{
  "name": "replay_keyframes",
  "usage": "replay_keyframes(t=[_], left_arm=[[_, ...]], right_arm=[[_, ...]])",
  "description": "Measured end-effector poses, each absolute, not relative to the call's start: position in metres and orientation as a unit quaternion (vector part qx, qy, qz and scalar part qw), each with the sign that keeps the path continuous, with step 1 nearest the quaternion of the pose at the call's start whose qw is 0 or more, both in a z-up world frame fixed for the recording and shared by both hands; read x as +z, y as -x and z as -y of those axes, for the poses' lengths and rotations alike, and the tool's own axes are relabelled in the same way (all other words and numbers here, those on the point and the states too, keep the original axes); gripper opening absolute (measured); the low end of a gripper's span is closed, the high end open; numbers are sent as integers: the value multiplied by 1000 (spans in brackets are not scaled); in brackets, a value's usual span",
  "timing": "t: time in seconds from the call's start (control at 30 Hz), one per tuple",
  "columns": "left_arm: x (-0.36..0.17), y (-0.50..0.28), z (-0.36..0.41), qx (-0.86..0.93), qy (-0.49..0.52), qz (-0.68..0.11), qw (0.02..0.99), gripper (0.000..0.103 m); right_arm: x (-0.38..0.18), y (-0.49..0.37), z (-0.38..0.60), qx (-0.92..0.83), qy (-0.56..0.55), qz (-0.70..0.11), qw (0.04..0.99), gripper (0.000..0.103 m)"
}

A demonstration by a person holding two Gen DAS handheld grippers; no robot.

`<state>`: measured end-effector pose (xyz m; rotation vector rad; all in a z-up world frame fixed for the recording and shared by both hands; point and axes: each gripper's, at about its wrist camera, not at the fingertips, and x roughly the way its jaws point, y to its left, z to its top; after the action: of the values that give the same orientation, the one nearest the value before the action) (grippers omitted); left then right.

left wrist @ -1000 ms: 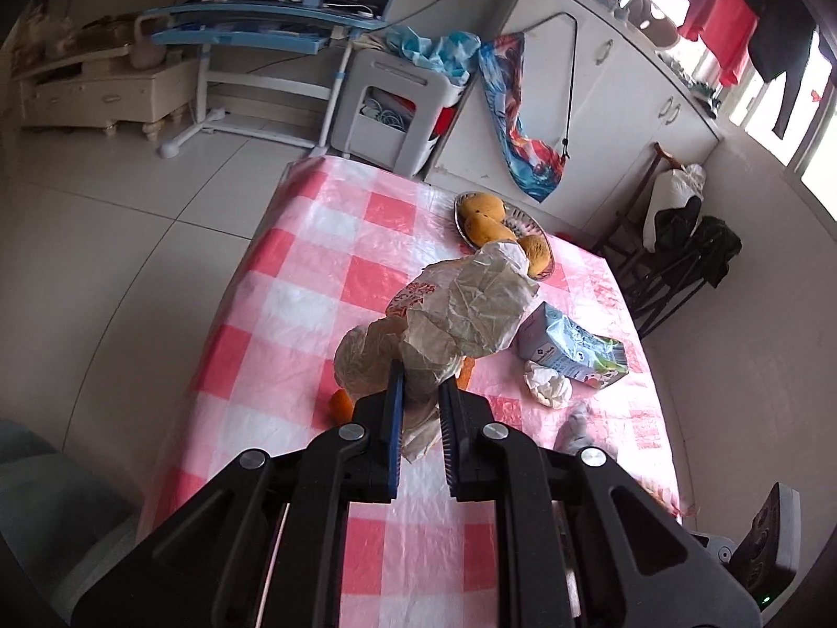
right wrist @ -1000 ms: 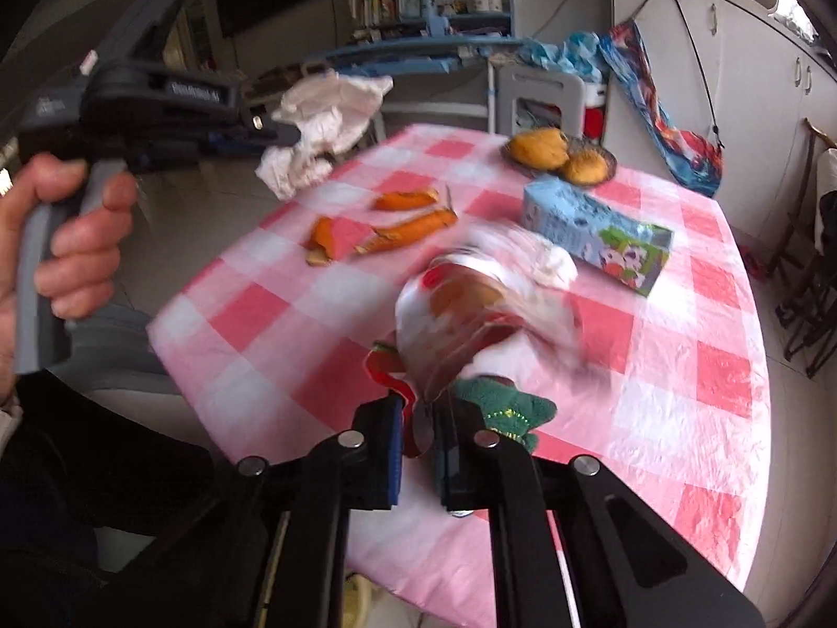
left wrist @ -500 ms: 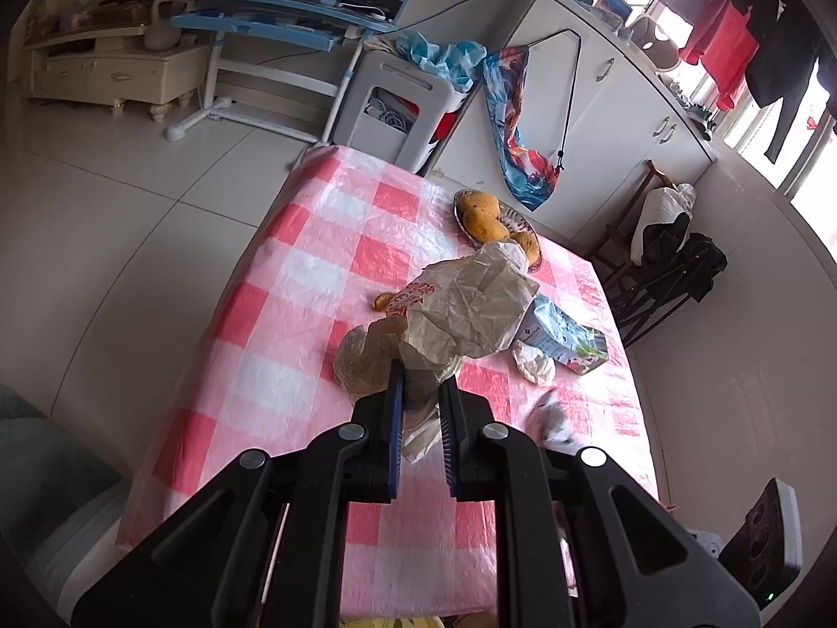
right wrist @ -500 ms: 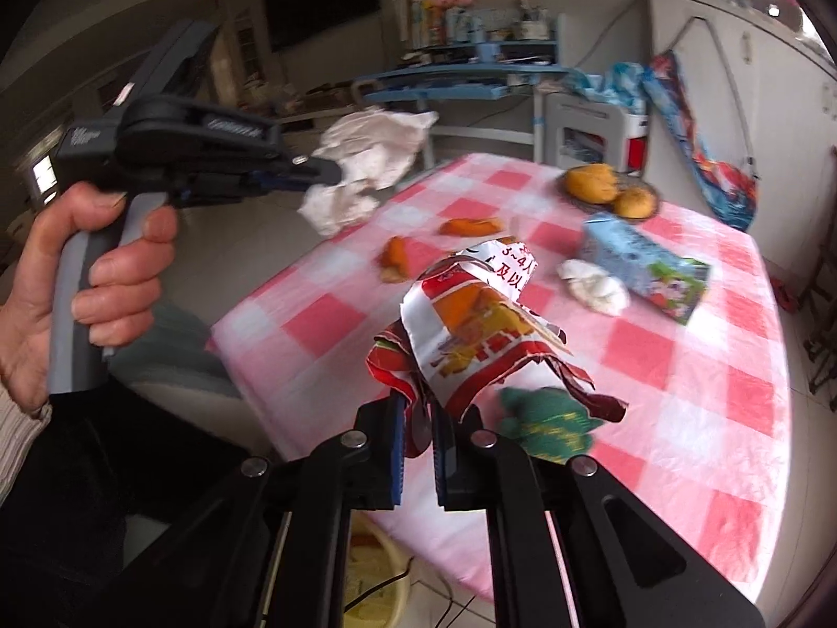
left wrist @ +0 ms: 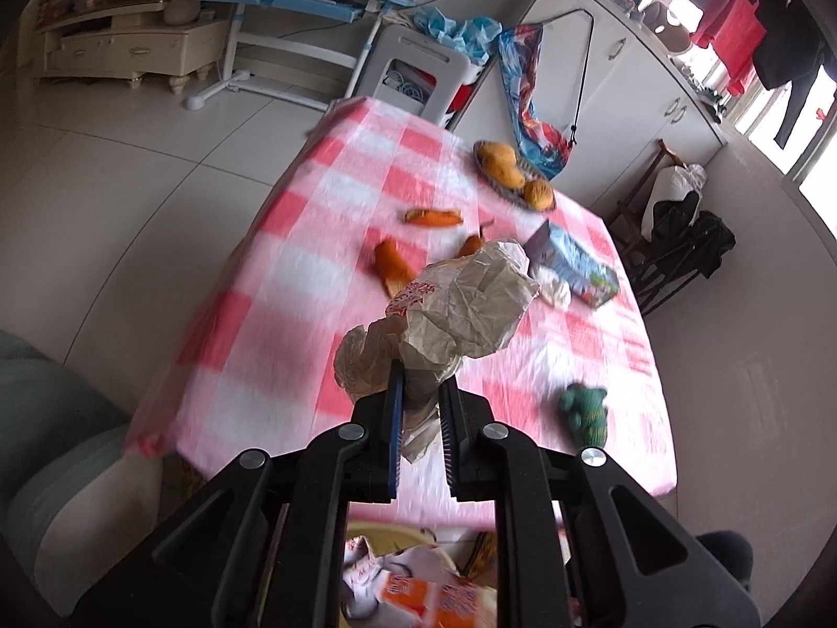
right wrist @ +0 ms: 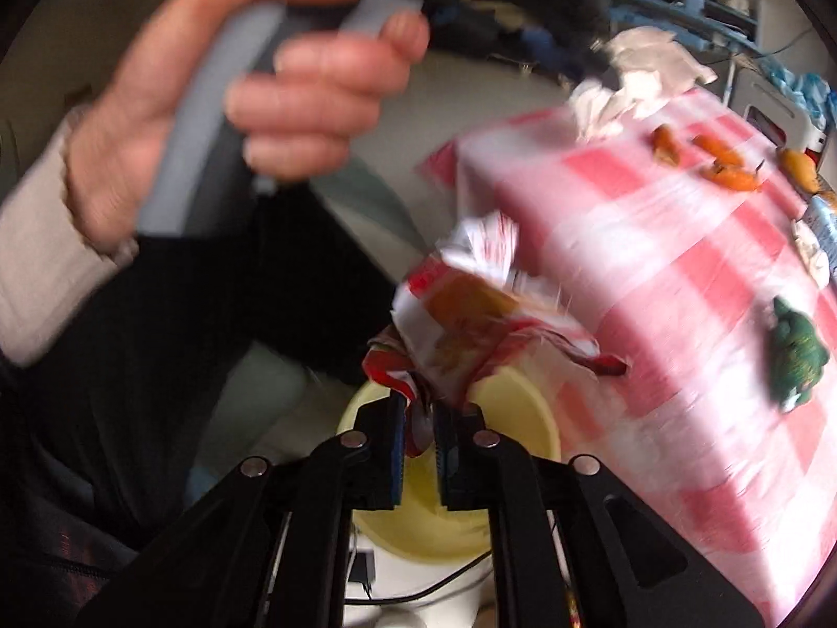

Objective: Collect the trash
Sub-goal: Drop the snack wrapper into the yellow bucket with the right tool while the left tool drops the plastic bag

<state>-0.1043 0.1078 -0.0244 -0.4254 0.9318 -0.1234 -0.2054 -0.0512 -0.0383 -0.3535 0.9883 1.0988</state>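
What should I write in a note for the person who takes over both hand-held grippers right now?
Left hand-held gripper: shut on the crumpled paper bag, held above the table edge.
Right hand-held gripper: shut on the red-and-white wrapper, held over the yellow bin beside the table.
Done: both pieces are lifted off the checkered table.
Left: drop both into the bin. Still on the table: orange peels, milk carton, white tissue wad.
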Motion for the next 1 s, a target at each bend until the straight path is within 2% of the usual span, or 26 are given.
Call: replay_keyframes(t=[0.07, 0.13, 0.2, 0.67, 0.87, 0.9, 0.97, 1.0], left_arm=[[-28, 114, -104, -61, 197, -451, 869, 13], [-31, 124, -99, -63, 190, -456, 867, 13], [-33, 130, -95, -64, 183, -460, 866, 13], [-58, 190, -65, -85, 157, -514, 839, 13], [-92, 220, -46, -72, 139, -574, 804, 14], [-94, 221, -45, -70, 133, -580, 801, 16], [-92, 225, -47, -58, 129, -574, 807, 37], [-90, 225, -48, -51, 126, -568, 812, 41]], right_arm=[[-46, 211, 48, 490, 173, -457, 722, 14], [-50, 213, 48, 474, 184, -460, 728, 26], [-50, 211, 52, 463, 179, -460, 736, 55], [-13, 206, 91, 379, 117, -404, 824, 80], [-5, 205, 103, 348, 98, -391, 847, 81], [-3, 204, 107, 343, 94, -392, 848, 81], [-4, 202, 112, 333, 84, -394, 852, 81], [-4, 202, 115, 328, 79, -396, 854, 81]])
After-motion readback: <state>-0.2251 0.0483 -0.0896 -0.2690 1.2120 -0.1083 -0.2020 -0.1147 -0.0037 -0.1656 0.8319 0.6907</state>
